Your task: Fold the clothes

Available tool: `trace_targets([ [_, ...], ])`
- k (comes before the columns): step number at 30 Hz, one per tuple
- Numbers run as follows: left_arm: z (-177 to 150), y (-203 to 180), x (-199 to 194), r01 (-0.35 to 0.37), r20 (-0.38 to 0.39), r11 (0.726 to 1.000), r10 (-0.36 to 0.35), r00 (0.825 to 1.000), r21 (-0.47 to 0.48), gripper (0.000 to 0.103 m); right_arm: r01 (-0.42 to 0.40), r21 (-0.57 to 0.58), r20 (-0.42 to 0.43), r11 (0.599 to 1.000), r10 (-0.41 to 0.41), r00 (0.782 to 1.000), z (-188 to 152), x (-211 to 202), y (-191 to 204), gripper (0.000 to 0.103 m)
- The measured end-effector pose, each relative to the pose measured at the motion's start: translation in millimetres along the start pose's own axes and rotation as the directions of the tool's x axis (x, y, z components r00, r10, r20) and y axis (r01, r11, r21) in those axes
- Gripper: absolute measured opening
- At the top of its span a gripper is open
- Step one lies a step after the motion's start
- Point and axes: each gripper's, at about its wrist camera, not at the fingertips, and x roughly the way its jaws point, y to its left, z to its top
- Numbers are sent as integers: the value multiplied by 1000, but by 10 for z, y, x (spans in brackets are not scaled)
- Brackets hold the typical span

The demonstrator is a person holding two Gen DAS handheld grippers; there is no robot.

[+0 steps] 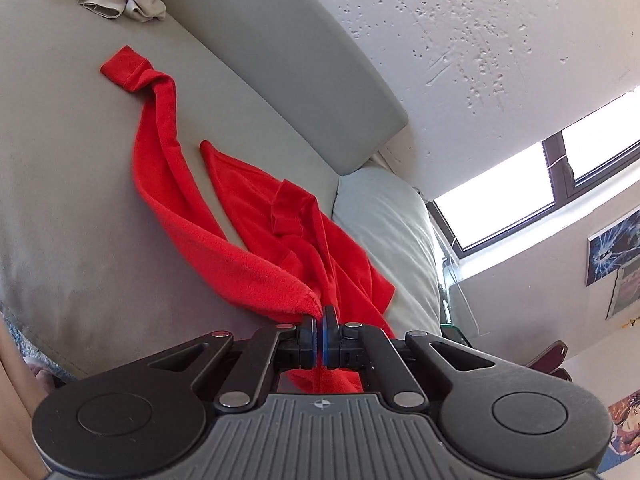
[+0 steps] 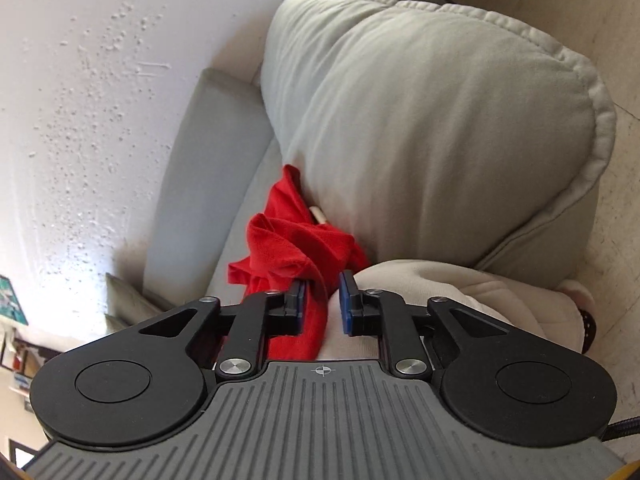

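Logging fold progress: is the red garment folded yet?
Not folded: the red garment sprawls twisted across the sofa, one edge pinched in the left gripper.

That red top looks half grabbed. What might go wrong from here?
The left gripper pinches only an edge of the red top, so a pull might slip it free. The right gripper has its jaws open with cloth between them; closing now may catch a bunched wad. One sleeve trails across the sofa and could drag unevenly.
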Motion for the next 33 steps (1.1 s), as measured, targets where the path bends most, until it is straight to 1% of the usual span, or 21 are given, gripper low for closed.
trace_targets([
  [1, 2, 3, 3, 0, -1, 1000, 0, 1000, 2, 0, -5, -32, 2, 999, 5, 1000, 2, 22, 23, 37],
  [2, 10, 6, 14, 2, -2, 1000, -2, 1000, 1, 0, 1, -64, 4, 998, 0, 1000, 5, 48, 54, 43],
  [7, 15, 22, 88, 2, -10, 1000, -2, 1000, -5, 0, 40, -226, 15, 973, -37, 999, -1, 178, 227, 45],
  [9, 11, 19, 106, -2, -14, 1000, 2, 1000, -4, 0, 72, -275, 19, 959, -70, 997, -20, 208, 294, 37],
  [10, 11, 18, 108, -4, -13, 1000, 4, 1000, -5, 0, 92, -289, 22, 953, -90, 996, -29, 221, 326, 18],
  [11, 16, 17, 101, -5, -8, 1000, 5, 1000, -7, 0, 111, -290, 17, 950, -110, 994, -34, 226, 353, 6],
  [13, 68, -7, 28, -5, 23, 1000, 5, 1000, -11, 0, 135, -246, -3, 960, -140, 990, -17, 197, 381, 3],
  [14, 100, -23, -17, -3, 42, 1000, 4, 999, -12, 0, 117, -193, -24, 974, -124, 992, 9, 157, 385, 2],
  [15, 147, -56, -81, 2, 69, 1000, -2, 998, -9, 0, 74, -132, -46, 988, -80, 996, 42, 108, 395, 2],
  [17, 310, -201, -260, 25, 147, 1000, -27, 989, 16, 0, -58, -20, -71, 998, 56, 996, 117, 31, 479, 2],
  [18, 432, -318, -365, 38, 193, 999, -44, 980, 35, 0, -128, 20, -72, 992, 129, 989, 158, 6, 572, 2],
  [20, 733, -642, -622, 76, 295, 994, -98, 951, 84, 0, -230, 43, -69, 972, 233, 970, 263, -14, 895, 2],
  [22, 1030, -1062, -961, 113, 400, 981, -169, 901, 160, 0, -333, 16, -45, 943, 334, 942, 428, -66, 1407, 2],
  [23, 1155, -1280, -1146, 123, 449, 971, -205, 870, 206, 0, -389, -27, -10, 921, 389, 921, 507, -178, 1713, 2],
  [24, 1240, -1509, -1362, 126, 497, 956, -247, 832, 264, 0, -440, -92, 39, 893, 445, 895, 565, -347, 2037, 2],
  [26, 1316, -1896, -1773, 109, 575, 922, -320, 753, 371, 0, -514, -225, 137, 828, 549, 824, 608, -748, 2607, 2],
  [27, 1317, -2042, -1947, 81, 606, 909, -338, 720, 410, 0, -534, -288, 172, 795, 591, 788, 586, -947, 2844, 2],
  [28, 1306, -2163, -2099, 49, 630, 897, -347, 694, 439, 0, -523, -357, 200, 774, 610, 767, 540, -1129, 3064, 2],
  [30, 1283, -2362, -2388, -7, 669, 873, -369, 645, 488, 0, -453, -474, 233, 755, 604, 762, 420, -1417, 3438, 2],
  [31, 1268, -2392, -2508, -17, 677, 864, -383, 628, 504, 0, -439, -515, 242, 736, 617, 749, 356, -1551, 3567, 2],
  [33, 1228, -2390, -2715, -50, 701, 851, -395, 593, 522, 0, -428, -586, 259, 688, 660, 705, 233, -1849, 3745, 2],
])
